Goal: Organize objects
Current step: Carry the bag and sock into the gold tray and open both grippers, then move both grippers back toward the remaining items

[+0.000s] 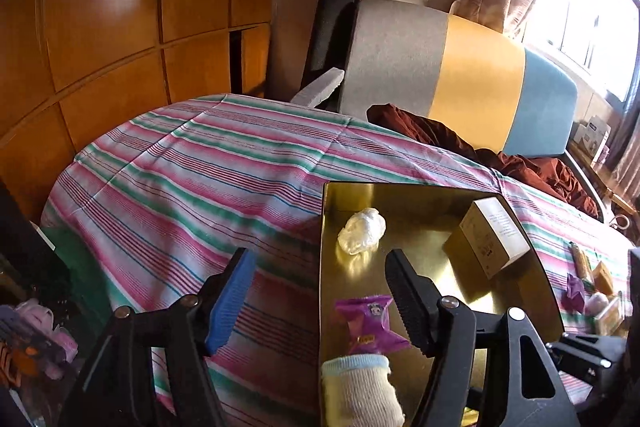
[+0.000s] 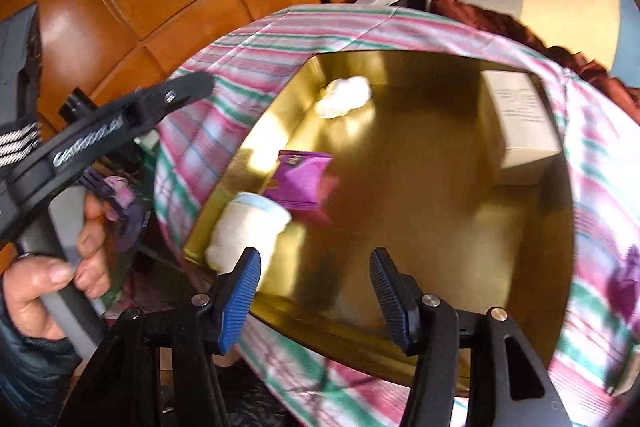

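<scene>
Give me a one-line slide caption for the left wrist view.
Open left gripper over gold tray holding rolled sock, purple snack packet, white wad, box.

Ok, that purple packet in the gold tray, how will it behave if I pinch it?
The purple packet looks like a crinkled film wrapper, so it is probably light and floppy. On the glossy gold tray it may slide rather than lift.

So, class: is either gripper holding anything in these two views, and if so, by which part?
Nothing is held. The left gripper and the right gripper are both open and empty above the gold tray.
</scene>
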### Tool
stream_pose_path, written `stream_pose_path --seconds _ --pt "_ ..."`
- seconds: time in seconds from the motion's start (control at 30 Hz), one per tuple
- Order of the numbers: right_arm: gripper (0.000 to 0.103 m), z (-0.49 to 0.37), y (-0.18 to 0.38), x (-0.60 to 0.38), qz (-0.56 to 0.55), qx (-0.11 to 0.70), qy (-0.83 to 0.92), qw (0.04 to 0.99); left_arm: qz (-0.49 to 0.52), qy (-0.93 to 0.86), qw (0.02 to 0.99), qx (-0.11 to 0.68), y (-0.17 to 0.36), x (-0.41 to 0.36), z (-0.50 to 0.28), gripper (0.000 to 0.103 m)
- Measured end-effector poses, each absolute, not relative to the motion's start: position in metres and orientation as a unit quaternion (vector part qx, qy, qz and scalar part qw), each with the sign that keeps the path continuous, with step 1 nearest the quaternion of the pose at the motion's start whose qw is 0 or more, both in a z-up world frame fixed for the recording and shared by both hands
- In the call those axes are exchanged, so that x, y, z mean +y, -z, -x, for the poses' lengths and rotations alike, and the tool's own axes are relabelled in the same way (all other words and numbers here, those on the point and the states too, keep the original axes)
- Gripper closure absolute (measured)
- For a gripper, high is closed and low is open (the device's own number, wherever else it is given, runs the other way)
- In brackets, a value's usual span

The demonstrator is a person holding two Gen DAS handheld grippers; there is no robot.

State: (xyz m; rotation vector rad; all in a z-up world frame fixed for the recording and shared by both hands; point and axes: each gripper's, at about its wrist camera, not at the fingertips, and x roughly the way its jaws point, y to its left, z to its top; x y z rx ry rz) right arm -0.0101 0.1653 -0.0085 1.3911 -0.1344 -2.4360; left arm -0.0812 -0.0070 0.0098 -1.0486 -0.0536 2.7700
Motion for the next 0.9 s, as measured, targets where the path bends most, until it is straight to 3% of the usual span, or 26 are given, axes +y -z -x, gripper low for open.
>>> stream_pose_path --seconds 0.47,0.6,0.9 --pt "0.044 -0.005 -0.003 0.221 -0.452 -0.016 0.889 0.063 0.35 -0.927 0.133 0.018 -0.006 0.044 0.035 0.033" --pt "0.032 -0.013 -0.005 0.246 -0.448 -0.027 0.893 0.034 0.352 -0.923 0.153 0.03 -0.007 0.061 0.028 0.032" --pt "0.03 -0.043 -0.003 0.337 -0.453 -0.058 0.888 -0.06 0.357 -0.91 0.204 0.061 -0.007 0.103 0.019 0.027"
